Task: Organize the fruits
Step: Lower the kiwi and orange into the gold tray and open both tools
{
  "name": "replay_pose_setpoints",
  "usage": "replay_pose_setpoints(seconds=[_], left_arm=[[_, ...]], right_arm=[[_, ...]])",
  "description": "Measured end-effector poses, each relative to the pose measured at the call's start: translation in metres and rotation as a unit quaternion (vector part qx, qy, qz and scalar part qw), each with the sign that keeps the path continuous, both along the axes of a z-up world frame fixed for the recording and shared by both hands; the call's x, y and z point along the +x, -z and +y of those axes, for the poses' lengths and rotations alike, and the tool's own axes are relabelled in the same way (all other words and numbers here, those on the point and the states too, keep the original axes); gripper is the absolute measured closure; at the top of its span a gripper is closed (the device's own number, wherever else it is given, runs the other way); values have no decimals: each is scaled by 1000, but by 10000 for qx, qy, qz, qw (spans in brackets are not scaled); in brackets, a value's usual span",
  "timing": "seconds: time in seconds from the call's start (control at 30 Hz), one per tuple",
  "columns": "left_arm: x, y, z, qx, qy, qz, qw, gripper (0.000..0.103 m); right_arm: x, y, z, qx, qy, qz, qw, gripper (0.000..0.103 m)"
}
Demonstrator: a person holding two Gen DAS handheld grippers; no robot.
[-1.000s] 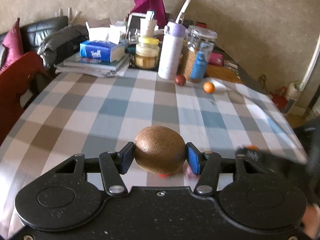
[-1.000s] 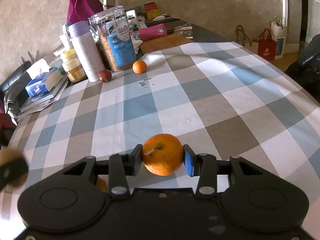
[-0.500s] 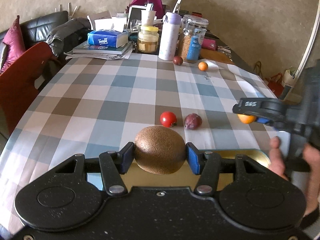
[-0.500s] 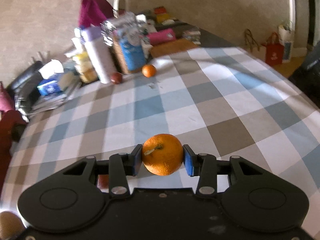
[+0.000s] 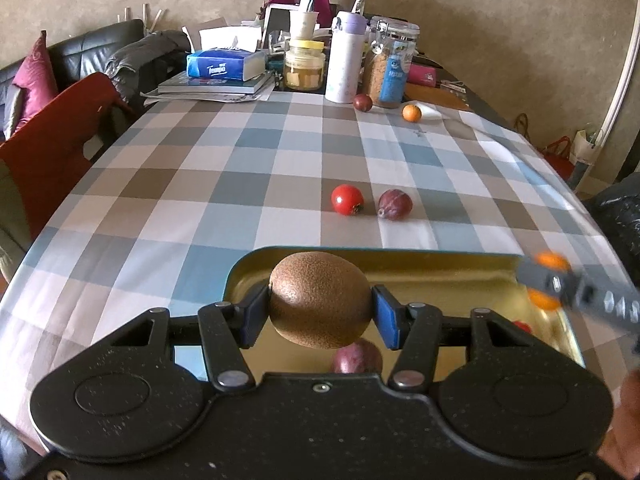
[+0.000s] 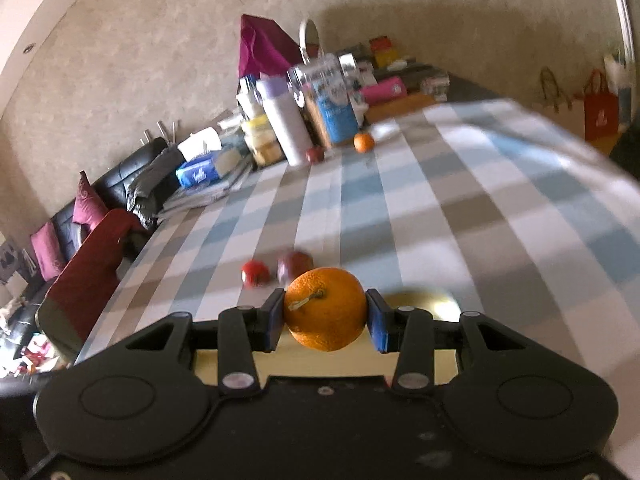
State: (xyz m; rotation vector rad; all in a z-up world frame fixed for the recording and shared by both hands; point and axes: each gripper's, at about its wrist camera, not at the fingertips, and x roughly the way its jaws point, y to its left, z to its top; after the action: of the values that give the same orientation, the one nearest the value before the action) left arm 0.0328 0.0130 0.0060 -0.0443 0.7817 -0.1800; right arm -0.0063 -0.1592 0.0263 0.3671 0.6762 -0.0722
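Left wrist view looks down a table [image 5: 168,184] under a checked cloth. At the far end, around 12 o'clock, stands a crowd of household things: a blue tissue pack [image 5: 226,65] on a stack of books, a yellow-lidded jar [image 5: 304,65], a white flask [image 5: 346,69] and a glass clip-top jar [image 5: 391,62]. A dark plum [image 5: 363,102] and a small orange [image 5: 411,113] lie just in front of the jars. A red chair [image 5: 48,136] stands at 9 o'clock beside the table's edge.

Mid-table, a red tomato [image 5: 347,199] and a purple plum [image 5: 395,205] sit close together but apart, just beyond the far rim of a gold tray [image 5: 432,264].

The left tongs [image 5: 320,312] pinch a brown kiwi [image 5: 320,300] between the blue pads, which press both its sides; it hangs over the left part of the tray. Under it, at 6 o'clock of the kiwi, another purple fruit [image 5: 356,358] lies in the tray, half hidden by the tongs' body. At 3 o'clock the other tool enters blurred, orange showing beside it.

In the right wrist view, much smeared, the right tongs [image 6: 326,316] pinch an orange [image 6: 326,308], stem toward the camera, with both pads against its skin. The tomato [image 6: 254,273] and plum [image 6: 294,266] show at 10 to 11 o'clock of it, the plum partly behind the orange. Pale yellow tray surface shows below the orange.
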Motion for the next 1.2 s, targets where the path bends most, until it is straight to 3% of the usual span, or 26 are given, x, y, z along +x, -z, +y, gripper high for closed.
replay_pose_setpoints(seconds=[0.33, 0.57, 0.93, 1.2], left_arm=[[-2, 12, 0, 25, -28, 136, 9999, 43], [-1, 18, -3, 84, -4, 198, 9998, 43], [11, 22, 0, 86, -89, 300, 9995, 43], [1, 9, -5, 406, -74, -217, 9989, 42]], right_arm=[[-46, 27, -2, -244, 52, 543, 9982, 59], [-50, 26, 13, -575, -159, 440, 9973, 59], [-40, 25, 25, -574, -427, 416, 9966, 58], [-32, 23, 36, -652, -581, 400, 9954, 58]])
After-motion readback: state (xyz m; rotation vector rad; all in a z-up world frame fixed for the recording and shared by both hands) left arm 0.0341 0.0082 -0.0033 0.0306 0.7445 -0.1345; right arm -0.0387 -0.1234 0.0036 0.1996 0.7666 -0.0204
